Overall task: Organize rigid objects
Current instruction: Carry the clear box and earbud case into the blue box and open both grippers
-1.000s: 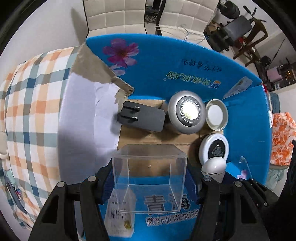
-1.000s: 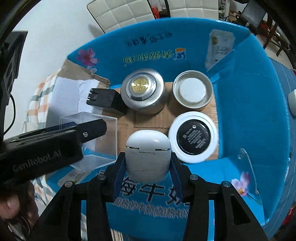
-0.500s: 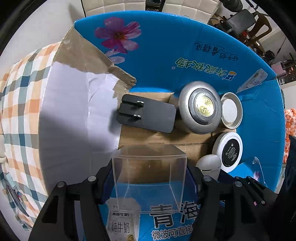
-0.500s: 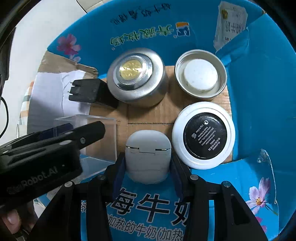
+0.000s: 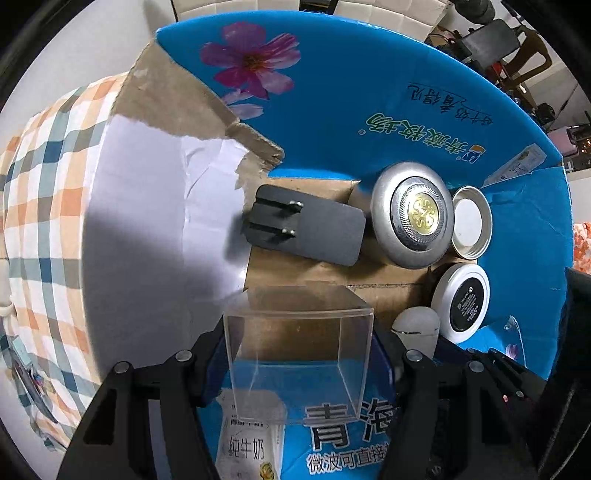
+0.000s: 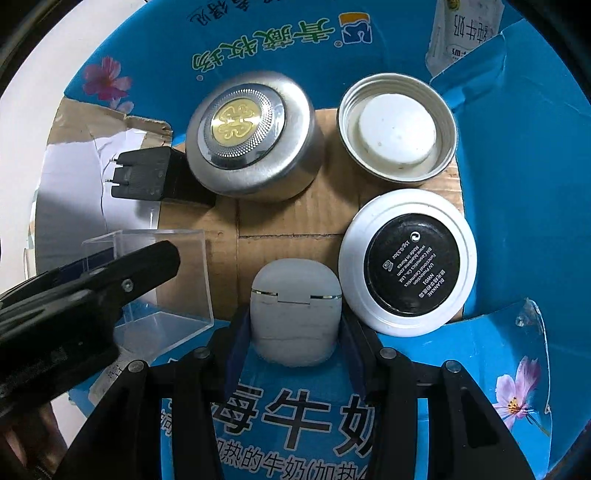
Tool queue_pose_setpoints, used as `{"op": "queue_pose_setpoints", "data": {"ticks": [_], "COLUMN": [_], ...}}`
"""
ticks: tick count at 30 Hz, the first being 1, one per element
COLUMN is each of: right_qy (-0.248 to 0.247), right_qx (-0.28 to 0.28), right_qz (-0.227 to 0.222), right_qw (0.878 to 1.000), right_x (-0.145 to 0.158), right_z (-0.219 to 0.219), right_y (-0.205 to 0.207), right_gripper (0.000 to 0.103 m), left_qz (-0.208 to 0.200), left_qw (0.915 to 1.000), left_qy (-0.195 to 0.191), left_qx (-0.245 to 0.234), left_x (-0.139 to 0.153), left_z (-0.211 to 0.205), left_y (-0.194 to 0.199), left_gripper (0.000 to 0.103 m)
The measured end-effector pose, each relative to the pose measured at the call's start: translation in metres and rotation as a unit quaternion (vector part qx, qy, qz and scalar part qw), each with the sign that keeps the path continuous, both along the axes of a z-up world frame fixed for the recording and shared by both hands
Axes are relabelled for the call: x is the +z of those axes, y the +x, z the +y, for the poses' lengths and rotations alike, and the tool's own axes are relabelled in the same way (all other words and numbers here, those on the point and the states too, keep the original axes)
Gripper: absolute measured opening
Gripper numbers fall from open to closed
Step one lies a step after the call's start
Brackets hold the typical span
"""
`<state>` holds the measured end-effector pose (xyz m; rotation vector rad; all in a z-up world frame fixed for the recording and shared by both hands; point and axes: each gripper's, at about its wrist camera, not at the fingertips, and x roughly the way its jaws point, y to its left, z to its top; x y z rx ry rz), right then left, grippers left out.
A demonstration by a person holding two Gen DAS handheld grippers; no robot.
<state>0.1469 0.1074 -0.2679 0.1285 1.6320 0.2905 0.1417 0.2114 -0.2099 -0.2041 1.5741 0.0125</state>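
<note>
A checked cloth (image 5: 44, 192) lies below white tufted chairs (image 5: 388, 14).

both wrist views close, angled down into blue box (image 5: 369, 122)

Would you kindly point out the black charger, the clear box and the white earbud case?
black charger (image 5: 325, 236), left wrist view, flat body.
clear box (image 5: 299, 350), left wrist view, front wall.
white earbud case (image 6: 295, 314), right wrist view, front shell.

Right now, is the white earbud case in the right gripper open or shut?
Shut: the white earbud case shows its lid seam closed flat, held between the right gripper fingers.
</note>
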Motion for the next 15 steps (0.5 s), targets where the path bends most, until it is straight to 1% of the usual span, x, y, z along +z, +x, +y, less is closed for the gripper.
{"op": "queue_pose_setpoints", "data": {"ticks": [4,5,6,7,8,9,10,11,12,13,15], "right_qy": [-0.003,-0.006,-0.008,-0.006,-0.008,-0.013,-0.021,-0.03,-0.036,-0.037,-0.048], "right_qx": [0.008,0.011,0.014,0.018,0.021,0.026,0.032,0.037,0.039,0.039,0.039], "right_qz": [-0.006,-0.009,-0.012,-0.014,-0.019,-0.026,-0.035,-0.041,-0.047,-0.054,-0.071], "right_qw": [1.0,1.0,1.0,1.0,1.0,0.999,0.999,0.998,0.998,0.997,0.996], "right_x": [0.003,0.005,0.007,0.01,0.015,0.02,0.024,0.029,0.033,0.04,0.055], "right_z": [-0.003,-0.004,-0.005,-0.006,-0.004,-0.005,-0.005,-0.007,-0.009,-0.013,-0.02], "right_y": [-0.001,-0.002,-0.003,-0.004,-0.006,-0.007,-0.009,-0.011,-0.012,-0.015,-0.02], "right_gripper": [0.053,0.056,0.065,0.07,0.078,0.081,0.083,0.088,0.092,0.093,0.096], "left_qz": [0.001,0.001,0.001,-0.001,-0.006,-0.013,-0.021,-0.027,-0.036,-0.046,-0.057], "left_qw": [1.0,1.0,1.0,1.0,1.0,0.9999,0.9997,0.9996,0.9992,0.9986,0.9976], "left_qy": [0.003,0.005,0.007,0.007,0.007,0.007,0.005,0.001,-0.001,0.0,0.005], "left_qx": [-0.002,-0.003,-0.004,-0.004,-0.002,0.002,0.007,0.011,0.018,0.027,0.039], "left_x": [0.005,0.007,0.008,0.01,0.013,0.017,0.021,0.023,0.028,0.034,0.044], "left_z": [0.0,0.0,-0.001,0.0,0.0,0.001,0.003,0.004,0.006,0.009,0.013], "left_y": [-0.004,-0.005,-0.006,-0.008,-0.009,-0.011,-0.013,-0.015,-0.018,-0.021,-0.025], "left_gripper": [0.062,0.063,0.069,0.073,0.081,0.088,0.089,0.092,0.1,0.103,0.103]}}
